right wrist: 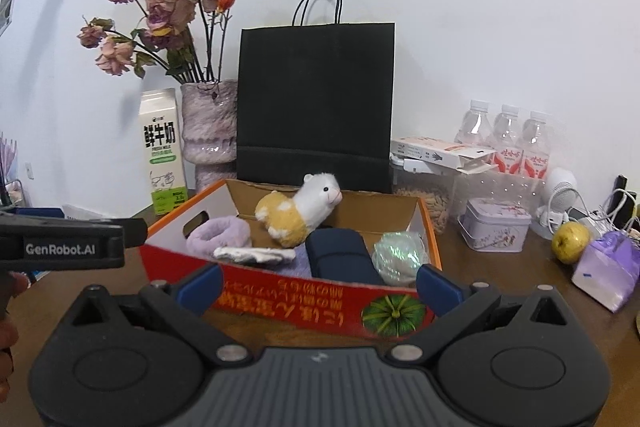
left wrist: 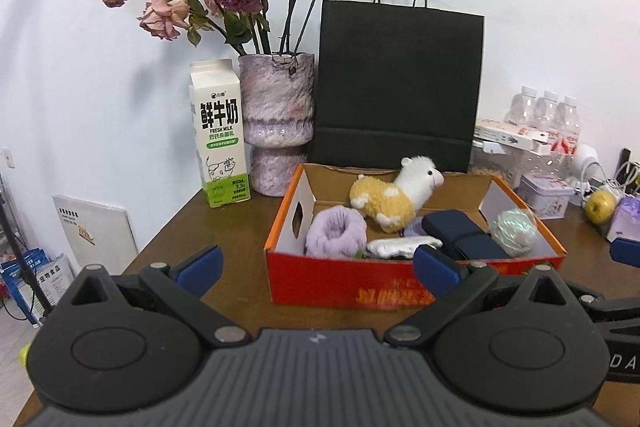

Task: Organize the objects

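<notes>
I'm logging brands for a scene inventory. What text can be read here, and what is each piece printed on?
"鲜牛奶", "FRESH MILK" and "3.3": milk carton.
"GenRobot.AI": side of the left gripper, seen from the right wrist view.
"DA": black part at the left wrist view's right edge, cut off.
Yellow characters on the red cardboard box: upside down, unreadable.
Water bottle labels and flat white carton: too small.

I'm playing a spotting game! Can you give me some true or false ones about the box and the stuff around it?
1. The alpaca lies inside the box. True.
2. The bag is white. False: it is black.
3. The milk stands beside the vase. True.
4. The left claw holds the apple. False: it is open and empty; the apple sits on the table.
5. The right claw is open. True.
</notes>
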The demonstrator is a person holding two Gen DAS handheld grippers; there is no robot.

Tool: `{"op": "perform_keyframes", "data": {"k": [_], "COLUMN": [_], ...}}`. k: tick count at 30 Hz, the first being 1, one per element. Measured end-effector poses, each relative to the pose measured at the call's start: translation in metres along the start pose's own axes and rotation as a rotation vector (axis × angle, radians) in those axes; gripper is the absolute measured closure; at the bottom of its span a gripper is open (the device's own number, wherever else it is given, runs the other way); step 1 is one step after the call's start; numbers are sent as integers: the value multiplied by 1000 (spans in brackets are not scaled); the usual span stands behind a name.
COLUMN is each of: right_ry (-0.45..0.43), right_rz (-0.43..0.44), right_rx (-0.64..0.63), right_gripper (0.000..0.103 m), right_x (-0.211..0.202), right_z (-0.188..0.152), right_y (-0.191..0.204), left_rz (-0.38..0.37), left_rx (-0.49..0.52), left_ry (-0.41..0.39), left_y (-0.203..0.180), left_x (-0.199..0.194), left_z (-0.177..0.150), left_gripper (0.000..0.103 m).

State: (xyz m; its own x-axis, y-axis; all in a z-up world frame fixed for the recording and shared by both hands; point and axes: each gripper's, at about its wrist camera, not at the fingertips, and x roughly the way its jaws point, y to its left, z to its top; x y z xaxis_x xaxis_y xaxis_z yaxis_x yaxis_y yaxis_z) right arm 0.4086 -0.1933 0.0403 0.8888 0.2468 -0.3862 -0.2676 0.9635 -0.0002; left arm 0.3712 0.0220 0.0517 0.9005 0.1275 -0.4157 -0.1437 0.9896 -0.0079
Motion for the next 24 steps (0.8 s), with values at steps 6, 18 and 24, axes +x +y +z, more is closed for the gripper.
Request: {"op": "perform_keyframes", "data": {"k": [6,18,24], "right_ry": [5,29,35], "right_rz": [11,19,17], "right_rx": [2,-2,-4], "right_gripper": [0,0,0], "right_x": [-39,-98,-128], "right_z": [-13,-38,-52], "right_y": [6,17,22], "left_rz": [-16,-22,-15], "left_rx": [9,0,-8], "left_ry": [12,40,55], "left_y": [4,19,26], "left_x": [-33,-95,-124], "left_z": [-14,-49,-68], "left_gripper": [0,0,0]}}
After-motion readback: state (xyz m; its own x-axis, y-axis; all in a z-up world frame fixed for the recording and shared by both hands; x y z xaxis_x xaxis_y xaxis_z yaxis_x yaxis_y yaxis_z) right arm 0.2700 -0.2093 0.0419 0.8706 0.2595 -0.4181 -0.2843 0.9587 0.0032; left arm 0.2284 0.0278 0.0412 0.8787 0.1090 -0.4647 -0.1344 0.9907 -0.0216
